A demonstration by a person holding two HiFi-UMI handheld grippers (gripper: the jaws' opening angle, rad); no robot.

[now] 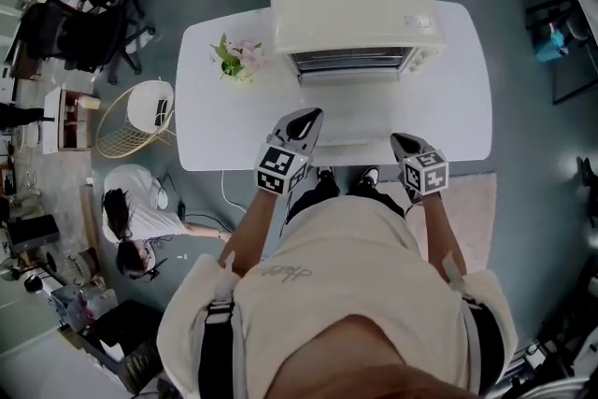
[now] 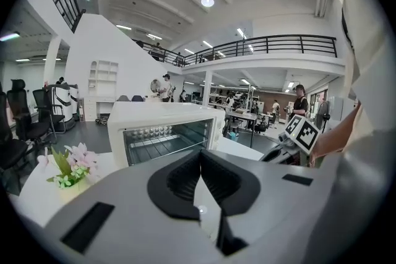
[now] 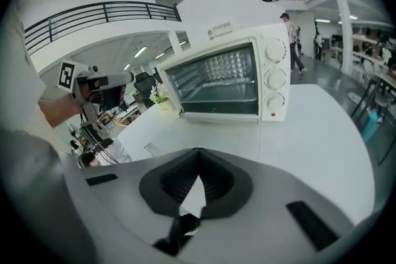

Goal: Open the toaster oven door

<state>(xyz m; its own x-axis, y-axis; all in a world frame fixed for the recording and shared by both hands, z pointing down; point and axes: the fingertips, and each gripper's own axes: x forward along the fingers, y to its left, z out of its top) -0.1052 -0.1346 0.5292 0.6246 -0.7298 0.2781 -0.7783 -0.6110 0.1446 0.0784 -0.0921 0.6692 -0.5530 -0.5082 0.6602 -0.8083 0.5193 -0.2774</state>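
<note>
A cream toaster oven (image 1: 355, 9) stands at the back of the white table (image 1: 215, 121). Its door (image 1: 360, 112) hangs down, lying about flat in front of the open cavity, and the wire racks show inside (image 2: 164, 139). The right gripper view shows the oven (image 3: 229, 77) with its knobs (image 3: 275, 77) on the right. My left gripper (image 1: 308, 115) hovers at the door's near left corner, jaws shut on nothing (image 2: 200, 154). My right gripper (image 1: 400, 139) is held at the door's near right corner, also shut and empty (image 3: 199, 151).
A small pot of flowers (image 1: 232, 59) sits on the table left of the oven. A wire basket (image 1: 135, 117) and a person sitting on the floor (image 1: 140, 220) are to the left, with office chairs (image 1: 84, 14) beyond. A pale rug (image 1: 467, 210) lies under my right side.
</note>
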